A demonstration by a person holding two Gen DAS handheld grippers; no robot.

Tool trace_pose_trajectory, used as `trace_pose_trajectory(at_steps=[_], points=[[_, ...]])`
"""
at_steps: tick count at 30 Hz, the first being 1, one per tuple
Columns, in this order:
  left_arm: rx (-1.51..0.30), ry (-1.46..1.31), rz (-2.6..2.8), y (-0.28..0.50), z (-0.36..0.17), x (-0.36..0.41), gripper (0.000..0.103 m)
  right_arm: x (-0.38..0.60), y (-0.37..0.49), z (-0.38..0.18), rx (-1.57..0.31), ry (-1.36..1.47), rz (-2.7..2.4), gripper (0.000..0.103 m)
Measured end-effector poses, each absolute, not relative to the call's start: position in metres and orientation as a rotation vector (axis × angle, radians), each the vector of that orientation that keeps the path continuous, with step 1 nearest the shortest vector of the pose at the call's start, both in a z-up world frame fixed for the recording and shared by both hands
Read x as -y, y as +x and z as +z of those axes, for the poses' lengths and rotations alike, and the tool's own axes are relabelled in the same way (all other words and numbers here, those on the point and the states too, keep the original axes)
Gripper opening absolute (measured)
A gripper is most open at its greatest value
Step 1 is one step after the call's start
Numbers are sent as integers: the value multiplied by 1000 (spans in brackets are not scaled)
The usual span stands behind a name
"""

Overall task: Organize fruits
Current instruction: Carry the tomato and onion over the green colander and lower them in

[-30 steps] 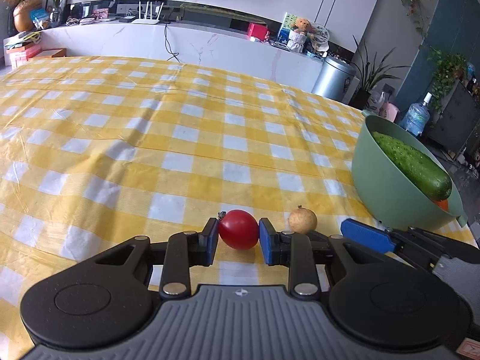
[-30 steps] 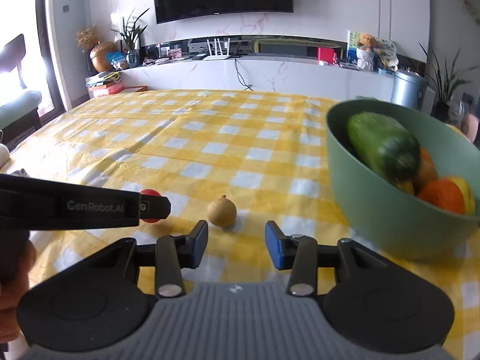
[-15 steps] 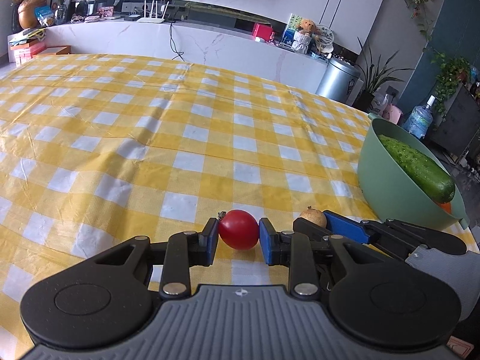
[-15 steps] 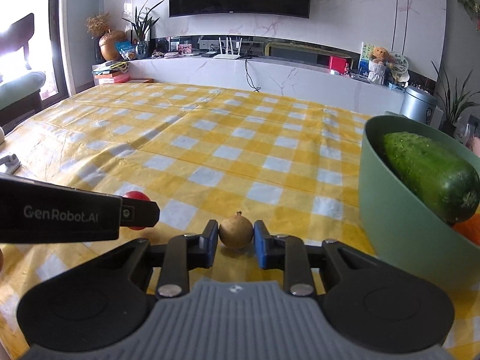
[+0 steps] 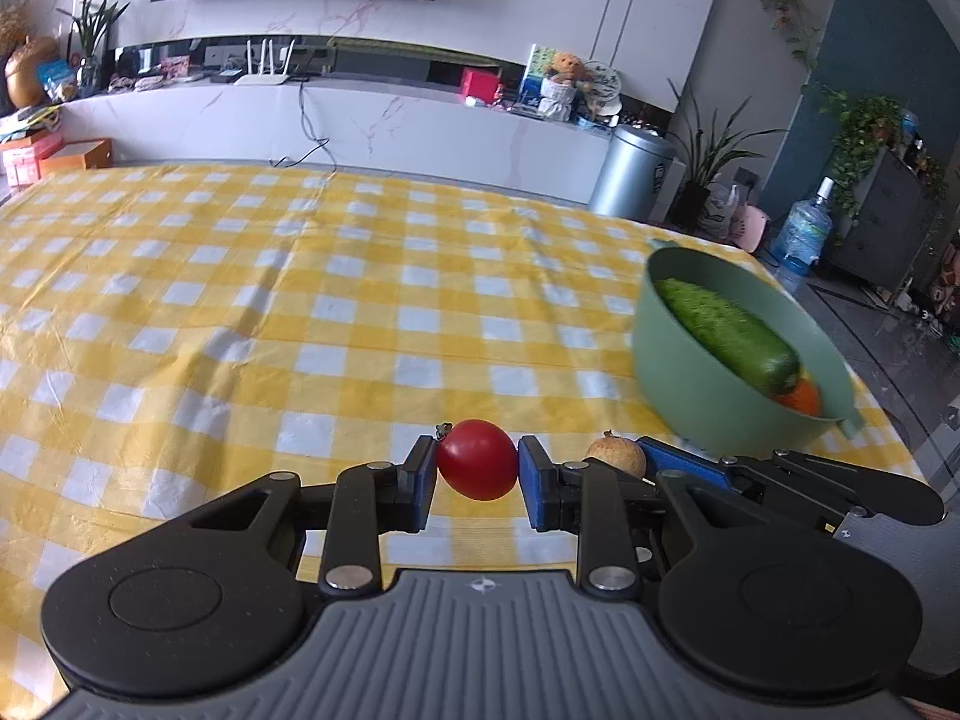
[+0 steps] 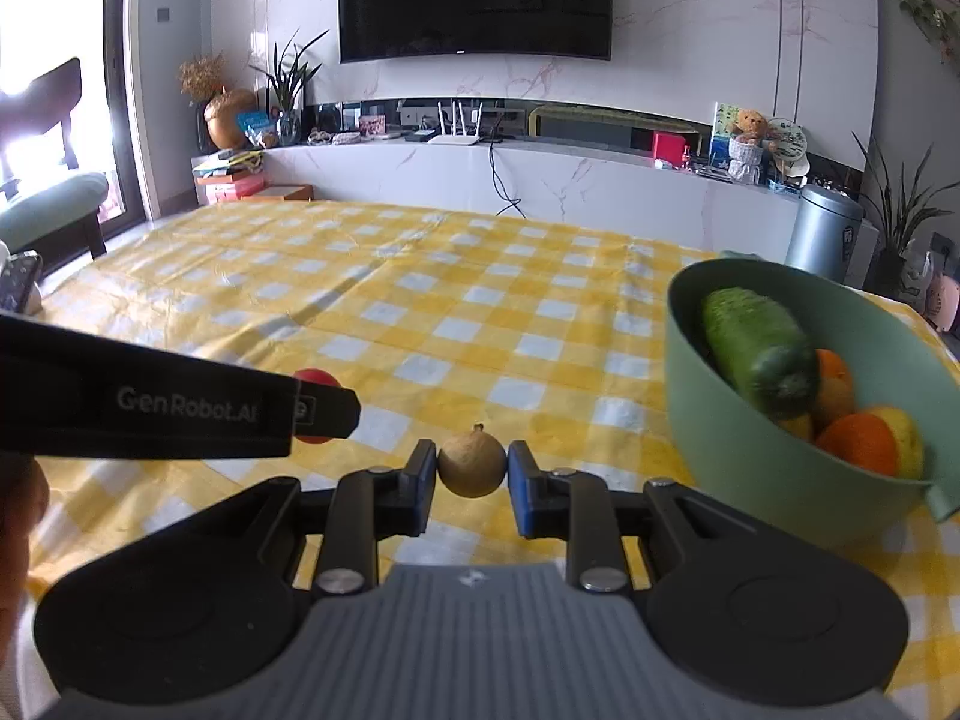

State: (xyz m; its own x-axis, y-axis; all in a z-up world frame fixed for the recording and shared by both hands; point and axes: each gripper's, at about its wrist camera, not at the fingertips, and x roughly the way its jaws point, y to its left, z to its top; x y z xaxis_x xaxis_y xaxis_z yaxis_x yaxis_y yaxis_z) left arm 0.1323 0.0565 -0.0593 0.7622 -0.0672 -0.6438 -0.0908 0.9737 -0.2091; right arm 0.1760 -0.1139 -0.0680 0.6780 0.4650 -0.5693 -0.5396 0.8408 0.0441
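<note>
Glossy red tomato (image 5: 477,459), tan round fruit (image 6: 471,464), both claw-pinched.

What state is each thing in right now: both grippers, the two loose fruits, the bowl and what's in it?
left gripper: shut on the red tomato.
right gripper: shut on the tan fruit.
green bowl: upright on the checked cloth, partly filled.
cucumber: lying tilted inside the bowl.
oranges: in the bowl, under the cucumber.
</note>
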Motion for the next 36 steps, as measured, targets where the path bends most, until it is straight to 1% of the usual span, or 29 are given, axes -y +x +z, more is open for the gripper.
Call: trace_pose_trajectory(at_steps=[10, 17, 21, 27, 36], points=[[-630, -153, -60, 119, -22, -16, 32, 163, 141, -28, -521, -72, 512, 22], [-585, -93, -133, 121, -3, 17, 32, 206, 135, -7, -496, -15, 445, 22], [-573, -81, -179, 130, 6, 31, 32, 229, 140, 4, -486, -8, 392, 22], [-553, -34, -243, 153, 17, 57, 32, 250, 154, 15, -468, -72, 338, 22], [-571, 54, -333, 192, 21, 95, 32, 269, 190, 18, -492, -163, 327, 22]])
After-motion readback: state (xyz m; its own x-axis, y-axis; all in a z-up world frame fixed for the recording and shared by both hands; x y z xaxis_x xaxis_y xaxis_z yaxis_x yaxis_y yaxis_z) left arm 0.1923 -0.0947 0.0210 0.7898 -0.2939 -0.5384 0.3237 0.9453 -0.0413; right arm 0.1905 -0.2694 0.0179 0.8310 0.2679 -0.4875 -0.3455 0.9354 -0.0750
